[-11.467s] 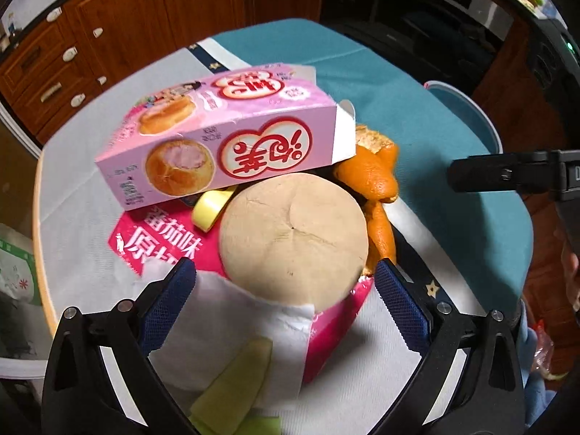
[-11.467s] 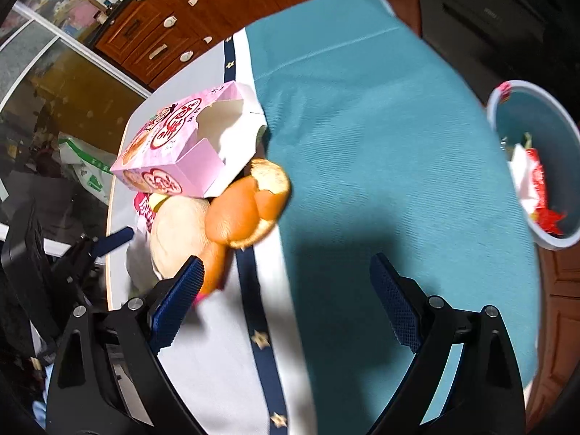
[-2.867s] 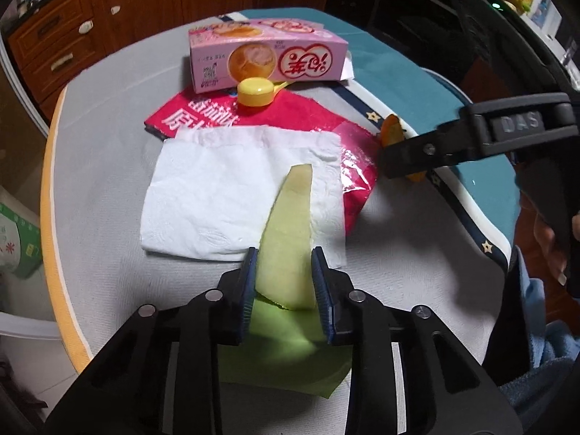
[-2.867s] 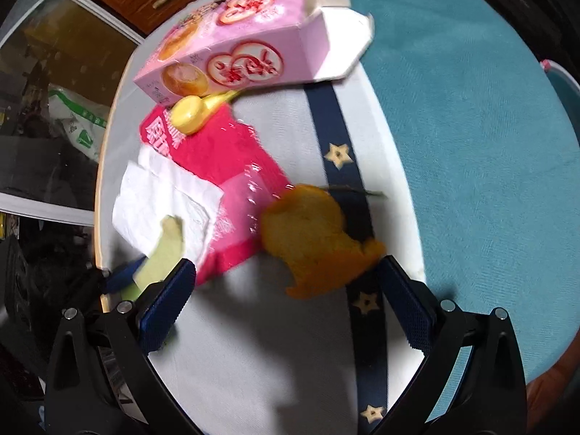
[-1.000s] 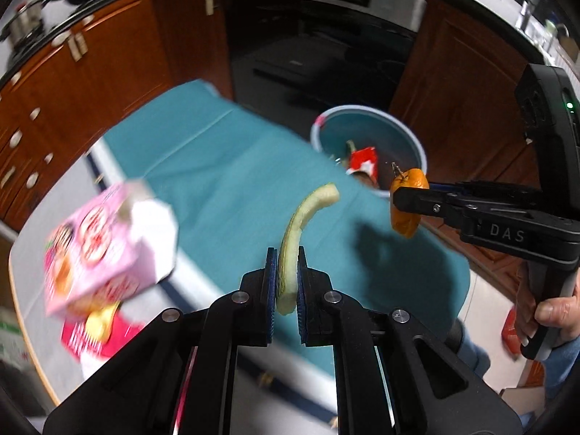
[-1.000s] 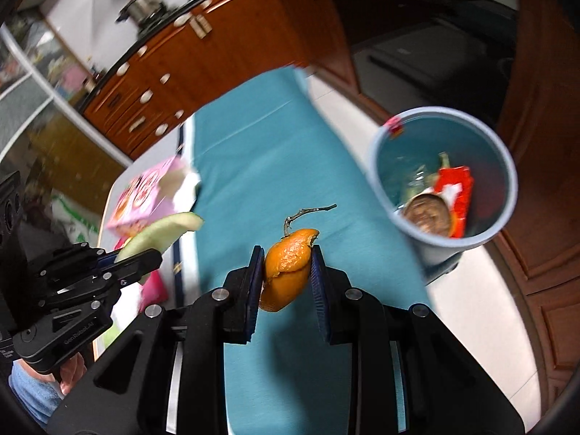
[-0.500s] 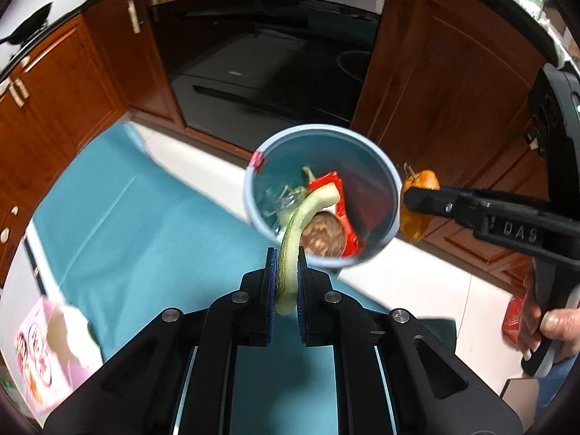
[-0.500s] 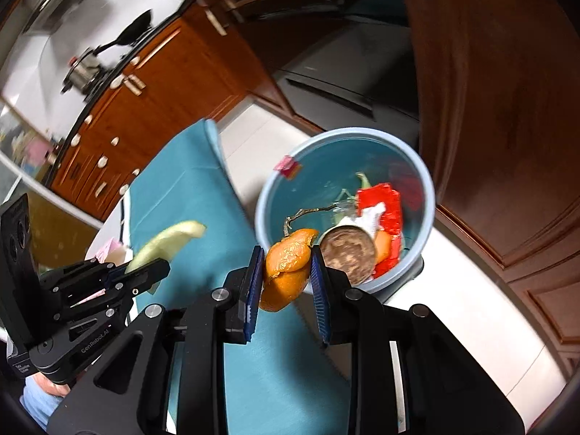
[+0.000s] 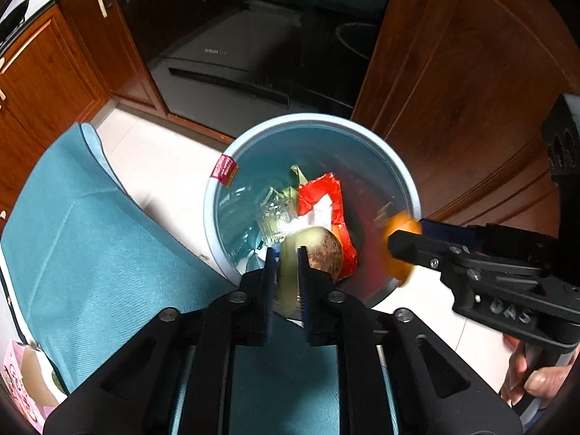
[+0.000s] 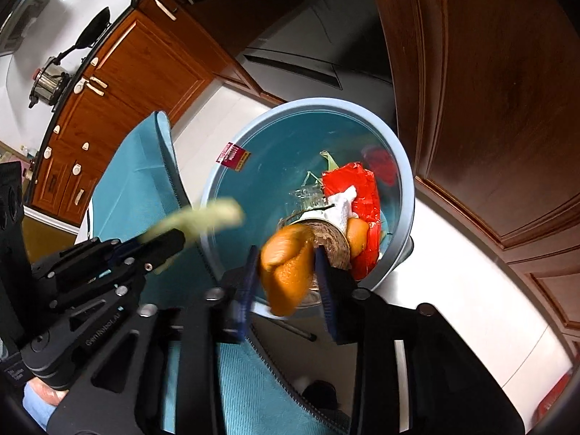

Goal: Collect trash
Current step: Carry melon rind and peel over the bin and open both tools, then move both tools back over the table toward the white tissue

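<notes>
Brown wooden cabinets surrounded the round blue plastic trash bin [image 9: 397,174] at centre frame. Above it, left gripper [image 9: 286,282] pinched the pale green melon rind [image 9: 288,275], right gripper [image 10: 286,272] the orange peel [image 10: 286,268], probably for dropping.

A pale green melon rind [image 9: 288,272], curved and blurred, is seen above the near rim of the round light-blue bin [image 9: 406,177], held between blue pads. An orange peel [image 10: 286,268], bright and crumpled, is seen over the same near rim, toward the bin's right side in the left wrist view. Inside the bin, a red wrapper [image 9: 326,199] with a white patch is seen lying against a round brown lid [image 9: 328,250], with crumpled clear plastic [image 9: 273,214] beside it. A red label [image 9: 224,171] is stuck on the bin's inner wall.
</notes>
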The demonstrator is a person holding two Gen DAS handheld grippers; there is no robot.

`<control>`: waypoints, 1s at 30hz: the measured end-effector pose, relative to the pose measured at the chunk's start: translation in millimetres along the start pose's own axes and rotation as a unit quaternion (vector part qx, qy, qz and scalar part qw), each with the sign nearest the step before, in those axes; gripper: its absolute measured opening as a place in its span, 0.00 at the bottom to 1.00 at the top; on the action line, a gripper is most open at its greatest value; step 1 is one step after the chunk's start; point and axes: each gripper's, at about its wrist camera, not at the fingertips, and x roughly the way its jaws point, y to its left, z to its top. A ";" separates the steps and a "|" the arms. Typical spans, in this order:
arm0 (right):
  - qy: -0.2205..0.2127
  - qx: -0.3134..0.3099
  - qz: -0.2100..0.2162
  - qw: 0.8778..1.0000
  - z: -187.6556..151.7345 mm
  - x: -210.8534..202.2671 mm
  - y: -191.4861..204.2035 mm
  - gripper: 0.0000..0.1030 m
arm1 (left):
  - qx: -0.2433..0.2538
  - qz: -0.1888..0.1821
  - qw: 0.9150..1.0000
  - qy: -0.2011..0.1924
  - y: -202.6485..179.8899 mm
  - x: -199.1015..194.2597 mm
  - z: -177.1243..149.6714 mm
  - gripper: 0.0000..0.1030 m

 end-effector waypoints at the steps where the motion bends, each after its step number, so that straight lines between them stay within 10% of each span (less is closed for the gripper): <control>1: -0.003 0.005 0.000 1.000 1.0 -0.5 0.1 0.69 | 0.000 0.008 1.000 0.000 0.7 0.2 -0.1 0.37; 3: -0.009 0.014 -0.003 1.000 2.8 -1.9 -2.8 0.78 | 0.002 0.023 1.000 -0.010 1.2 -2.4 -1.8 0.60; 9: 0.017 0.034 -0.007 0.999 -0.1 0.7 -4.5 0.94 | 0.003 0.031 0.999 -0.003 3.0 -5.2 -8.4 0.78; 30: 0.021 -0.023 -0.042 0.999 -43.4 -53.2 48.0 0.94 | 0.011 0.043 0.997 -0.058 -1.8 -95.3 -72.0 0.90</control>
